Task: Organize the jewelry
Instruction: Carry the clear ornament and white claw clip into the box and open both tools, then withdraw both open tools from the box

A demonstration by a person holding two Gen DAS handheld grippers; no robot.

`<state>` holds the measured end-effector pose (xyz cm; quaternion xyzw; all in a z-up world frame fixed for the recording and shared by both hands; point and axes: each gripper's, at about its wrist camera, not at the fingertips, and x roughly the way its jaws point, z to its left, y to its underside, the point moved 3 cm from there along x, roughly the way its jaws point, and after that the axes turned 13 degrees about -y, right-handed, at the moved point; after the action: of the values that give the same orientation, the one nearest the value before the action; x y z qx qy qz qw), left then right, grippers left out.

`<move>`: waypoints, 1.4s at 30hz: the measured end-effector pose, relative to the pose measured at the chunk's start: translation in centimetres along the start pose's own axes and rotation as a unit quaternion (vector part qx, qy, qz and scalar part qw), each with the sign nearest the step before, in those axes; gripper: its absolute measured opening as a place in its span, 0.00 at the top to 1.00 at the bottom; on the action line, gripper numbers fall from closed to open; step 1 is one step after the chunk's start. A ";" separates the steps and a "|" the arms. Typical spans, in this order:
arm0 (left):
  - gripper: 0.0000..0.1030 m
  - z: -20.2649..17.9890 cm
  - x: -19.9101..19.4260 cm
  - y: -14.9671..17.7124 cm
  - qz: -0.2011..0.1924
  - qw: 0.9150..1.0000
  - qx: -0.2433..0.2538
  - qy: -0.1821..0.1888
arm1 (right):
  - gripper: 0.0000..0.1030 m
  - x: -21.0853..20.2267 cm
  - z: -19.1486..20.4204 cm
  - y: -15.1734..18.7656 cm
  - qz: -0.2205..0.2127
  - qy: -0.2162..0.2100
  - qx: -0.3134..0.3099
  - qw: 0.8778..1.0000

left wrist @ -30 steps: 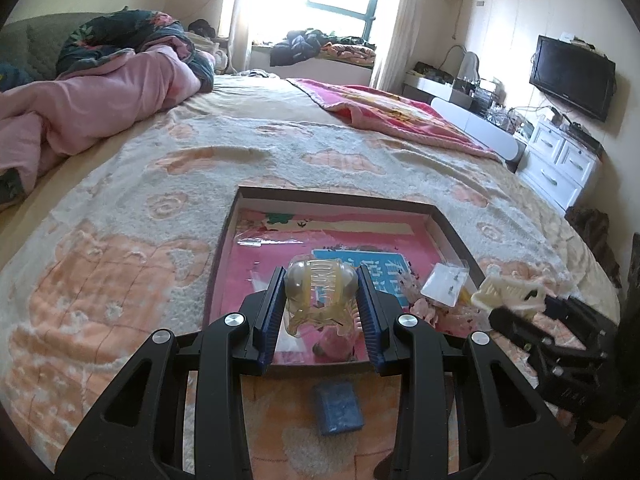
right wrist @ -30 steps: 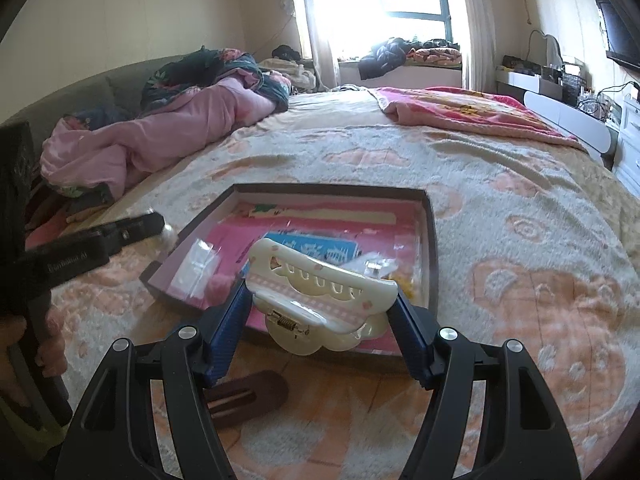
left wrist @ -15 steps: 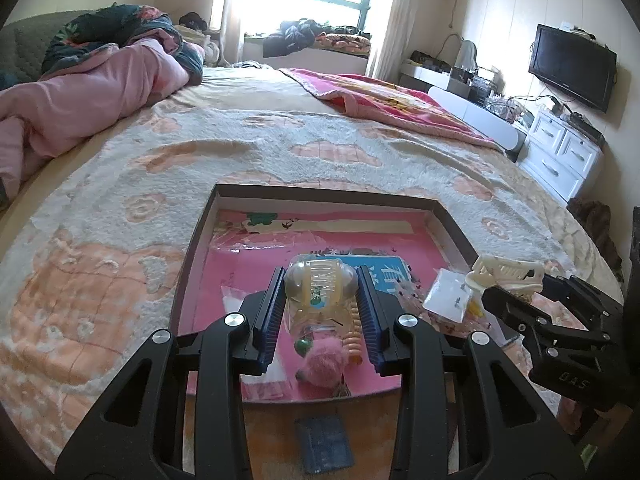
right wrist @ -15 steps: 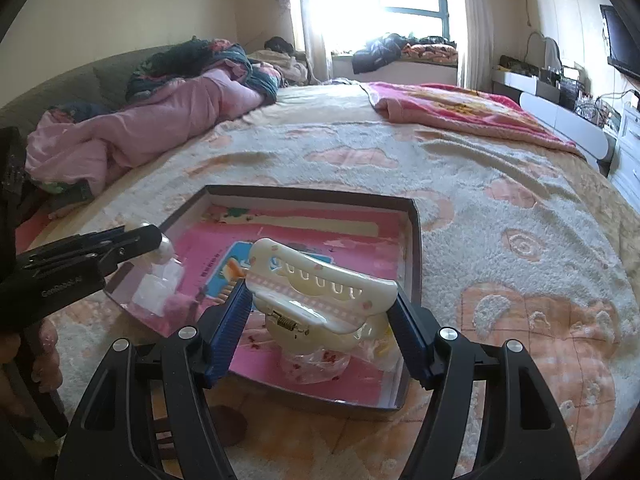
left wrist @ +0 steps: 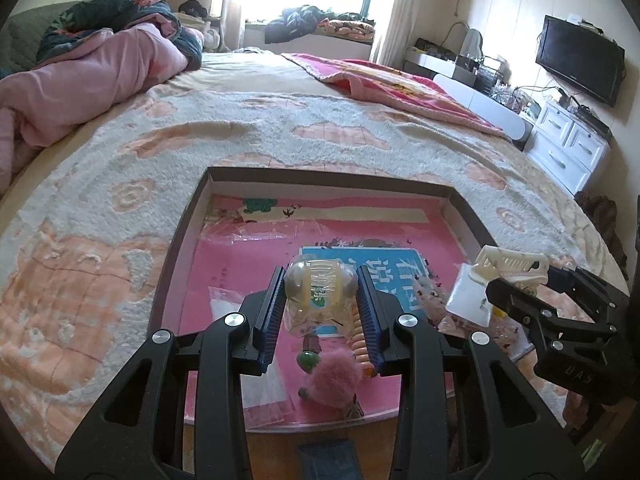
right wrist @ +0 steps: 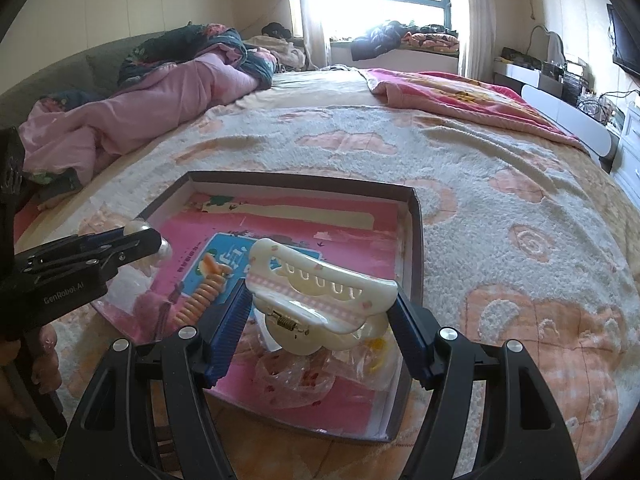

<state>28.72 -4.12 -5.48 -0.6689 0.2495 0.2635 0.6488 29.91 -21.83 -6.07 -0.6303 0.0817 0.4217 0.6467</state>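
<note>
**Two hair clips held over the pink-lined box**

Pink paper lines the floor of the shallow dark-walled box [left wrist: 182, 240] that lies on the fleecy bedspread [left wrist: 100, 208]. From the left wrist view, the left gripper [left wrist: 320, 304] has its blue pads clamped on a clear plastic packet with a translucent hair clip [left wrist: 318, 286] inside, held above the near half of the box. Under the packet dangle an orange spiral hair tie [left wrist: 359, 344], a green bead and a pink fluffy pom-pom [left wrist: 334, 380], which hangs over the box floor near its front wall. A blue printed card [left wrist: 384, 276] and several small clear bags lie flat inside the box. At the right edge, the right gripper [left wrist: 516, 280] carries a cream claw clip [left wrist: 510, 266] over the box's right wall.

From the right wrist view, the right gripper [right wrist: 320, 312] stands fairly wide, its pads pressing on both ends of the cream claw clip [right wrist: 320, 292], held above the near right corner of the box [right wrist: 416, 240]. Crumpled clear bags lie on the box floor under it. The left gripper [right wrist: 140, 240] reaches in from the left over the box's left side, with the orange spiral hair tie [right wrist: 202, 292] hanging below it. A pink quilt [right wrist: 160, 96] is heaped at the far left of the bed.
</note>
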 end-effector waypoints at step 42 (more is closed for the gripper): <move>0.58 0.4 1.2 0.6 0.012 1.000 -0.007 -0.001 | 0.15 0.0 -1.6 0.7 0.006 -0.002 0.032 0.999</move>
<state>29.18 -3.76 -6.74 -0.6701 0.2550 0.2743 0.6408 30.11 -23.36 -6.86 -0.6077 0.0979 0.4241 0.6643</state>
